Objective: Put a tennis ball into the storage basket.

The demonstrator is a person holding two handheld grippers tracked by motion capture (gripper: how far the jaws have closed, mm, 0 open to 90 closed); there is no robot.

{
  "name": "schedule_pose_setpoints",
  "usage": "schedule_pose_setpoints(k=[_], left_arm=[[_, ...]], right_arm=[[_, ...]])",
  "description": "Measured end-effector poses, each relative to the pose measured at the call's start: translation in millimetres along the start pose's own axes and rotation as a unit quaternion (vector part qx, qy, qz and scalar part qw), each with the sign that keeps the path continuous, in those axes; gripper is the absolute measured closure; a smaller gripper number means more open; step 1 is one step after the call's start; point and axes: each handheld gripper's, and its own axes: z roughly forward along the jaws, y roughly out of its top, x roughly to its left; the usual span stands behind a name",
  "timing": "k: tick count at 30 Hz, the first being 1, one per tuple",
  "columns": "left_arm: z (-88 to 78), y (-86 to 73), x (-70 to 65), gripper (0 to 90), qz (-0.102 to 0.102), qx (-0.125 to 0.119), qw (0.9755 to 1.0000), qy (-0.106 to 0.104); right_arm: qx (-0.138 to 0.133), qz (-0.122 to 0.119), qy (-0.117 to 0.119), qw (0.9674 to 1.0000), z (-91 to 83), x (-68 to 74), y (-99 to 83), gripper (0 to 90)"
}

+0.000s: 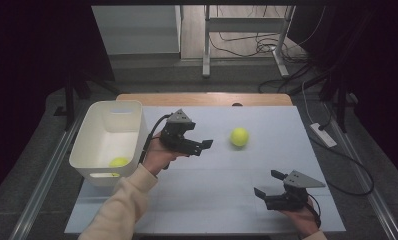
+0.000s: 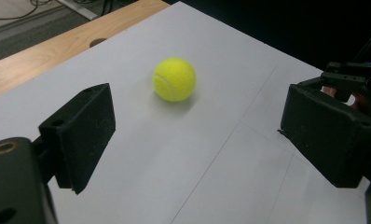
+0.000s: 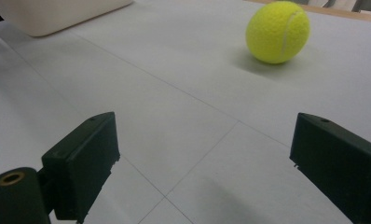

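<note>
Ball in the white bin [image 1: 106, 142]: the second tennis ball [image 1: 119, 162] is partly hidden behind the near wall. Right hand [image 1: 303, 218]: cut off by the bottom edge in the high view. Bin in the right gripper view: cut off at the top edge.

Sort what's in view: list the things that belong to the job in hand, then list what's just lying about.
Part of the job:
tennis ball on the table
left gripper, open, pointed at it
white bin
tennis ball in the bin

Just lying about:
right gripper, open, idle
power strip on the floor
</note>
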Motion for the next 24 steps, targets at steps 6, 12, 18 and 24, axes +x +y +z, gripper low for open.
schedule_pose_setpoints(k=[6, 12, 18, 24], left_arm=[[7.9, 0.6, -0.9, 10.7, 0.003, 0.01, 0.9999, 0.0], [20.6, -0.2, 1.8, 10.6, 0.002, 0.02, 0.9998, -0.003], [34.2, -0.4, 5.1, 10.2, 0.003, 0.025, 0.9996, -0.007], [45.3, -1.0, 6.6, 9.5, 0.004, 0.035, 0.9994, -0.008]], right_arm=[[0.0, -0.003, 0.0, 1.0, -0.5, 1.2, 0.4, 7.8], [0.002, -0.006, -0.001, 1.0, -0.2, 1.3, 0.3, 7.8], [-0.001, -0.002, -0.001, 1.0, -1.1, 2.3, -0.4, 7.8], [-0.002, -0.004, 0.004, 1.0, -0.2, 3.8, 0.3, 7.8]])
